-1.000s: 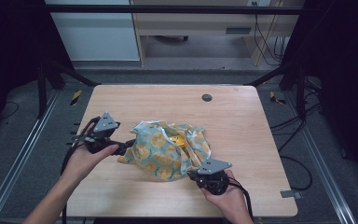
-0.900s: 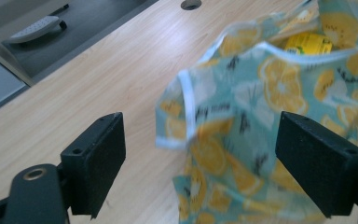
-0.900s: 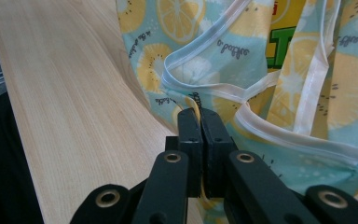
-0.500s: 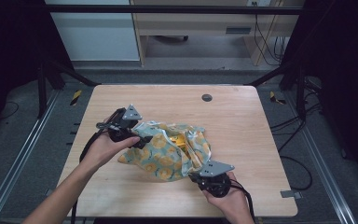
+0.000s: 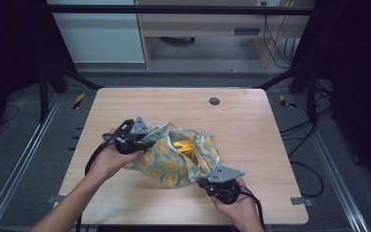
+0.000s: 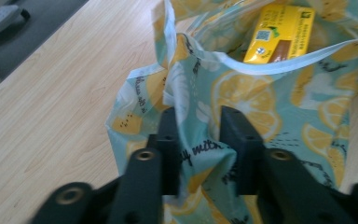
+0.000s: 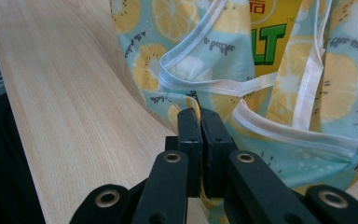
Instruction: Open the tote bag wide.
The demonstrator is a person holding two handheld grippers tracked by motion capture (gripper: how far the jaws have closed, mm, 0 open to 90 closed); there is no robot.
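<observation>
A teal cloth bag (image 5: 174, 164) printed with lemon slices lies in the middle of the wooden table (image 5: 256, 130), its mouth open. A yellow packet (image 5: 181, 145) lies inside it, and the left gripper view shows that packet (image 6: 279, 32) past the white-trimmed rim. My left gripper (image 5: 147, 144) is at the bag's left edge. Its jaws have just been closing, and a fold of the bag (image 6: 198, 140) is bunched between the pads of the left gripper (image 6: 198, 126). My right gripper (image 5: 204, 181) is at the bag's near right corner, where the right gripper (image 7: 200, 114) is shut on the bag's hem (image 7: 196, 100).
A round dark grommet (image 5: 214, 101) sits in the table near its far edge. Black frame posts stand at both far corners. Bare wood runs around the bag on every side, widest at the far and right parts.
My left hand has moved right, from the table's left part up to the bag's left edge. Its jaws have gone from open to closed around a fold of cloth. The right hand has kept still.
</observation>
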